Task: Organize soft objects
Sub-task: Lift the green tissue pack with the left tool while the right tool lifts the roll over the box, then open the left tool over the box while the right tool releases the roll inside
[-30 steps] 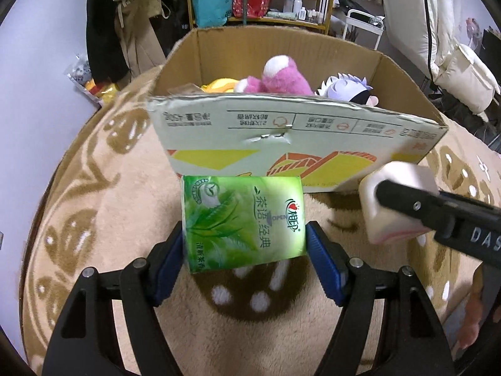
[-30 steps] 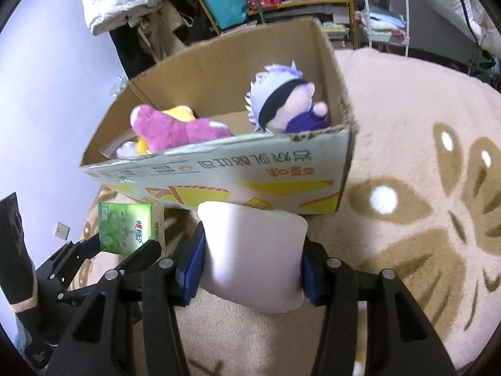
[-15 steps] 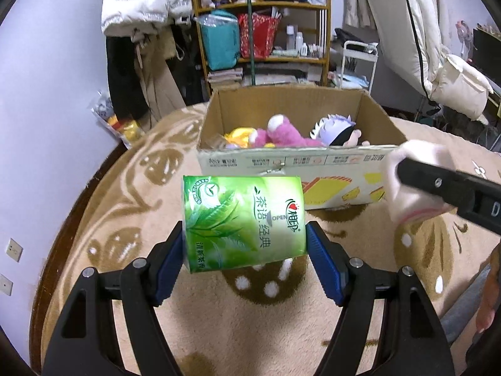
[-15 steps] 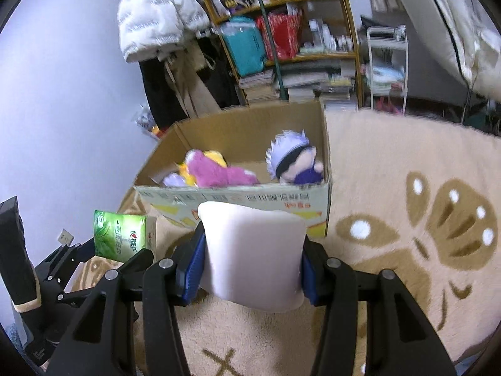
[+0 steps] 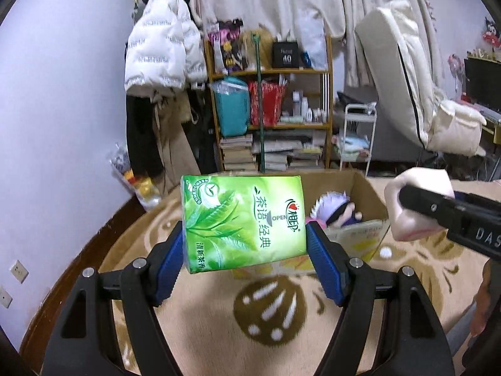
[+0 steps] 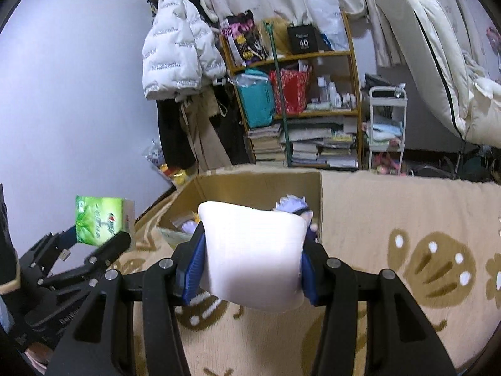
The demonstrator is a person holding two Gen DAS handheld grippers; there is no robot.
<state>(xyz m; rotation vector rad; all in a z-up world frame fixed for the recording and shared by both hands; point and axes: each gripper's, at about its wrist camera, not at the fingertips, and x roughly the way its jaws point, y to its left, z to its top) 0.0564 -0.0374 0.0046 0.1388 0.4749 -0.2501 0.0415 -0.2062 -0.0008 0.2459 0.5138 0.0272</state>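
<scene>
My left gripper (image 5: 245, 250) is shut on a green tissue pack (image 5: 242, 221) and holds it in the air in front of the open cardboard box (image 5: 368, 194). My right gripper (image 6: 250, 269) is shut on a white soft pack (image 6: 252, 255), also raised before the box (image 6: 260, 185). A white-haired plush doll (image 5: 333, 208) lies in the box; it also shows in the right wrist view (image 6: 292, 206). The green pack (image 6: 98, 221) shows at the left of the right wrist view, and the white pack (image 5: 416, 206) at the right of the left wrist view.
The box sits on a beige rug (image 6: 407, 219) with brown patterns. Behind it stand a wooden shelf (image 5: 272, 119) with bags and books, a coat rack with a white jacket (image 5: 162, 50), a small white cart (image 5: 358, 138) and a propped mattress (image 5: 407, 84).
Both grippers have risen and pulled back from the box with their packs still held. The box now looks smaller and lower, and more of the room shows behind it.
</scene>
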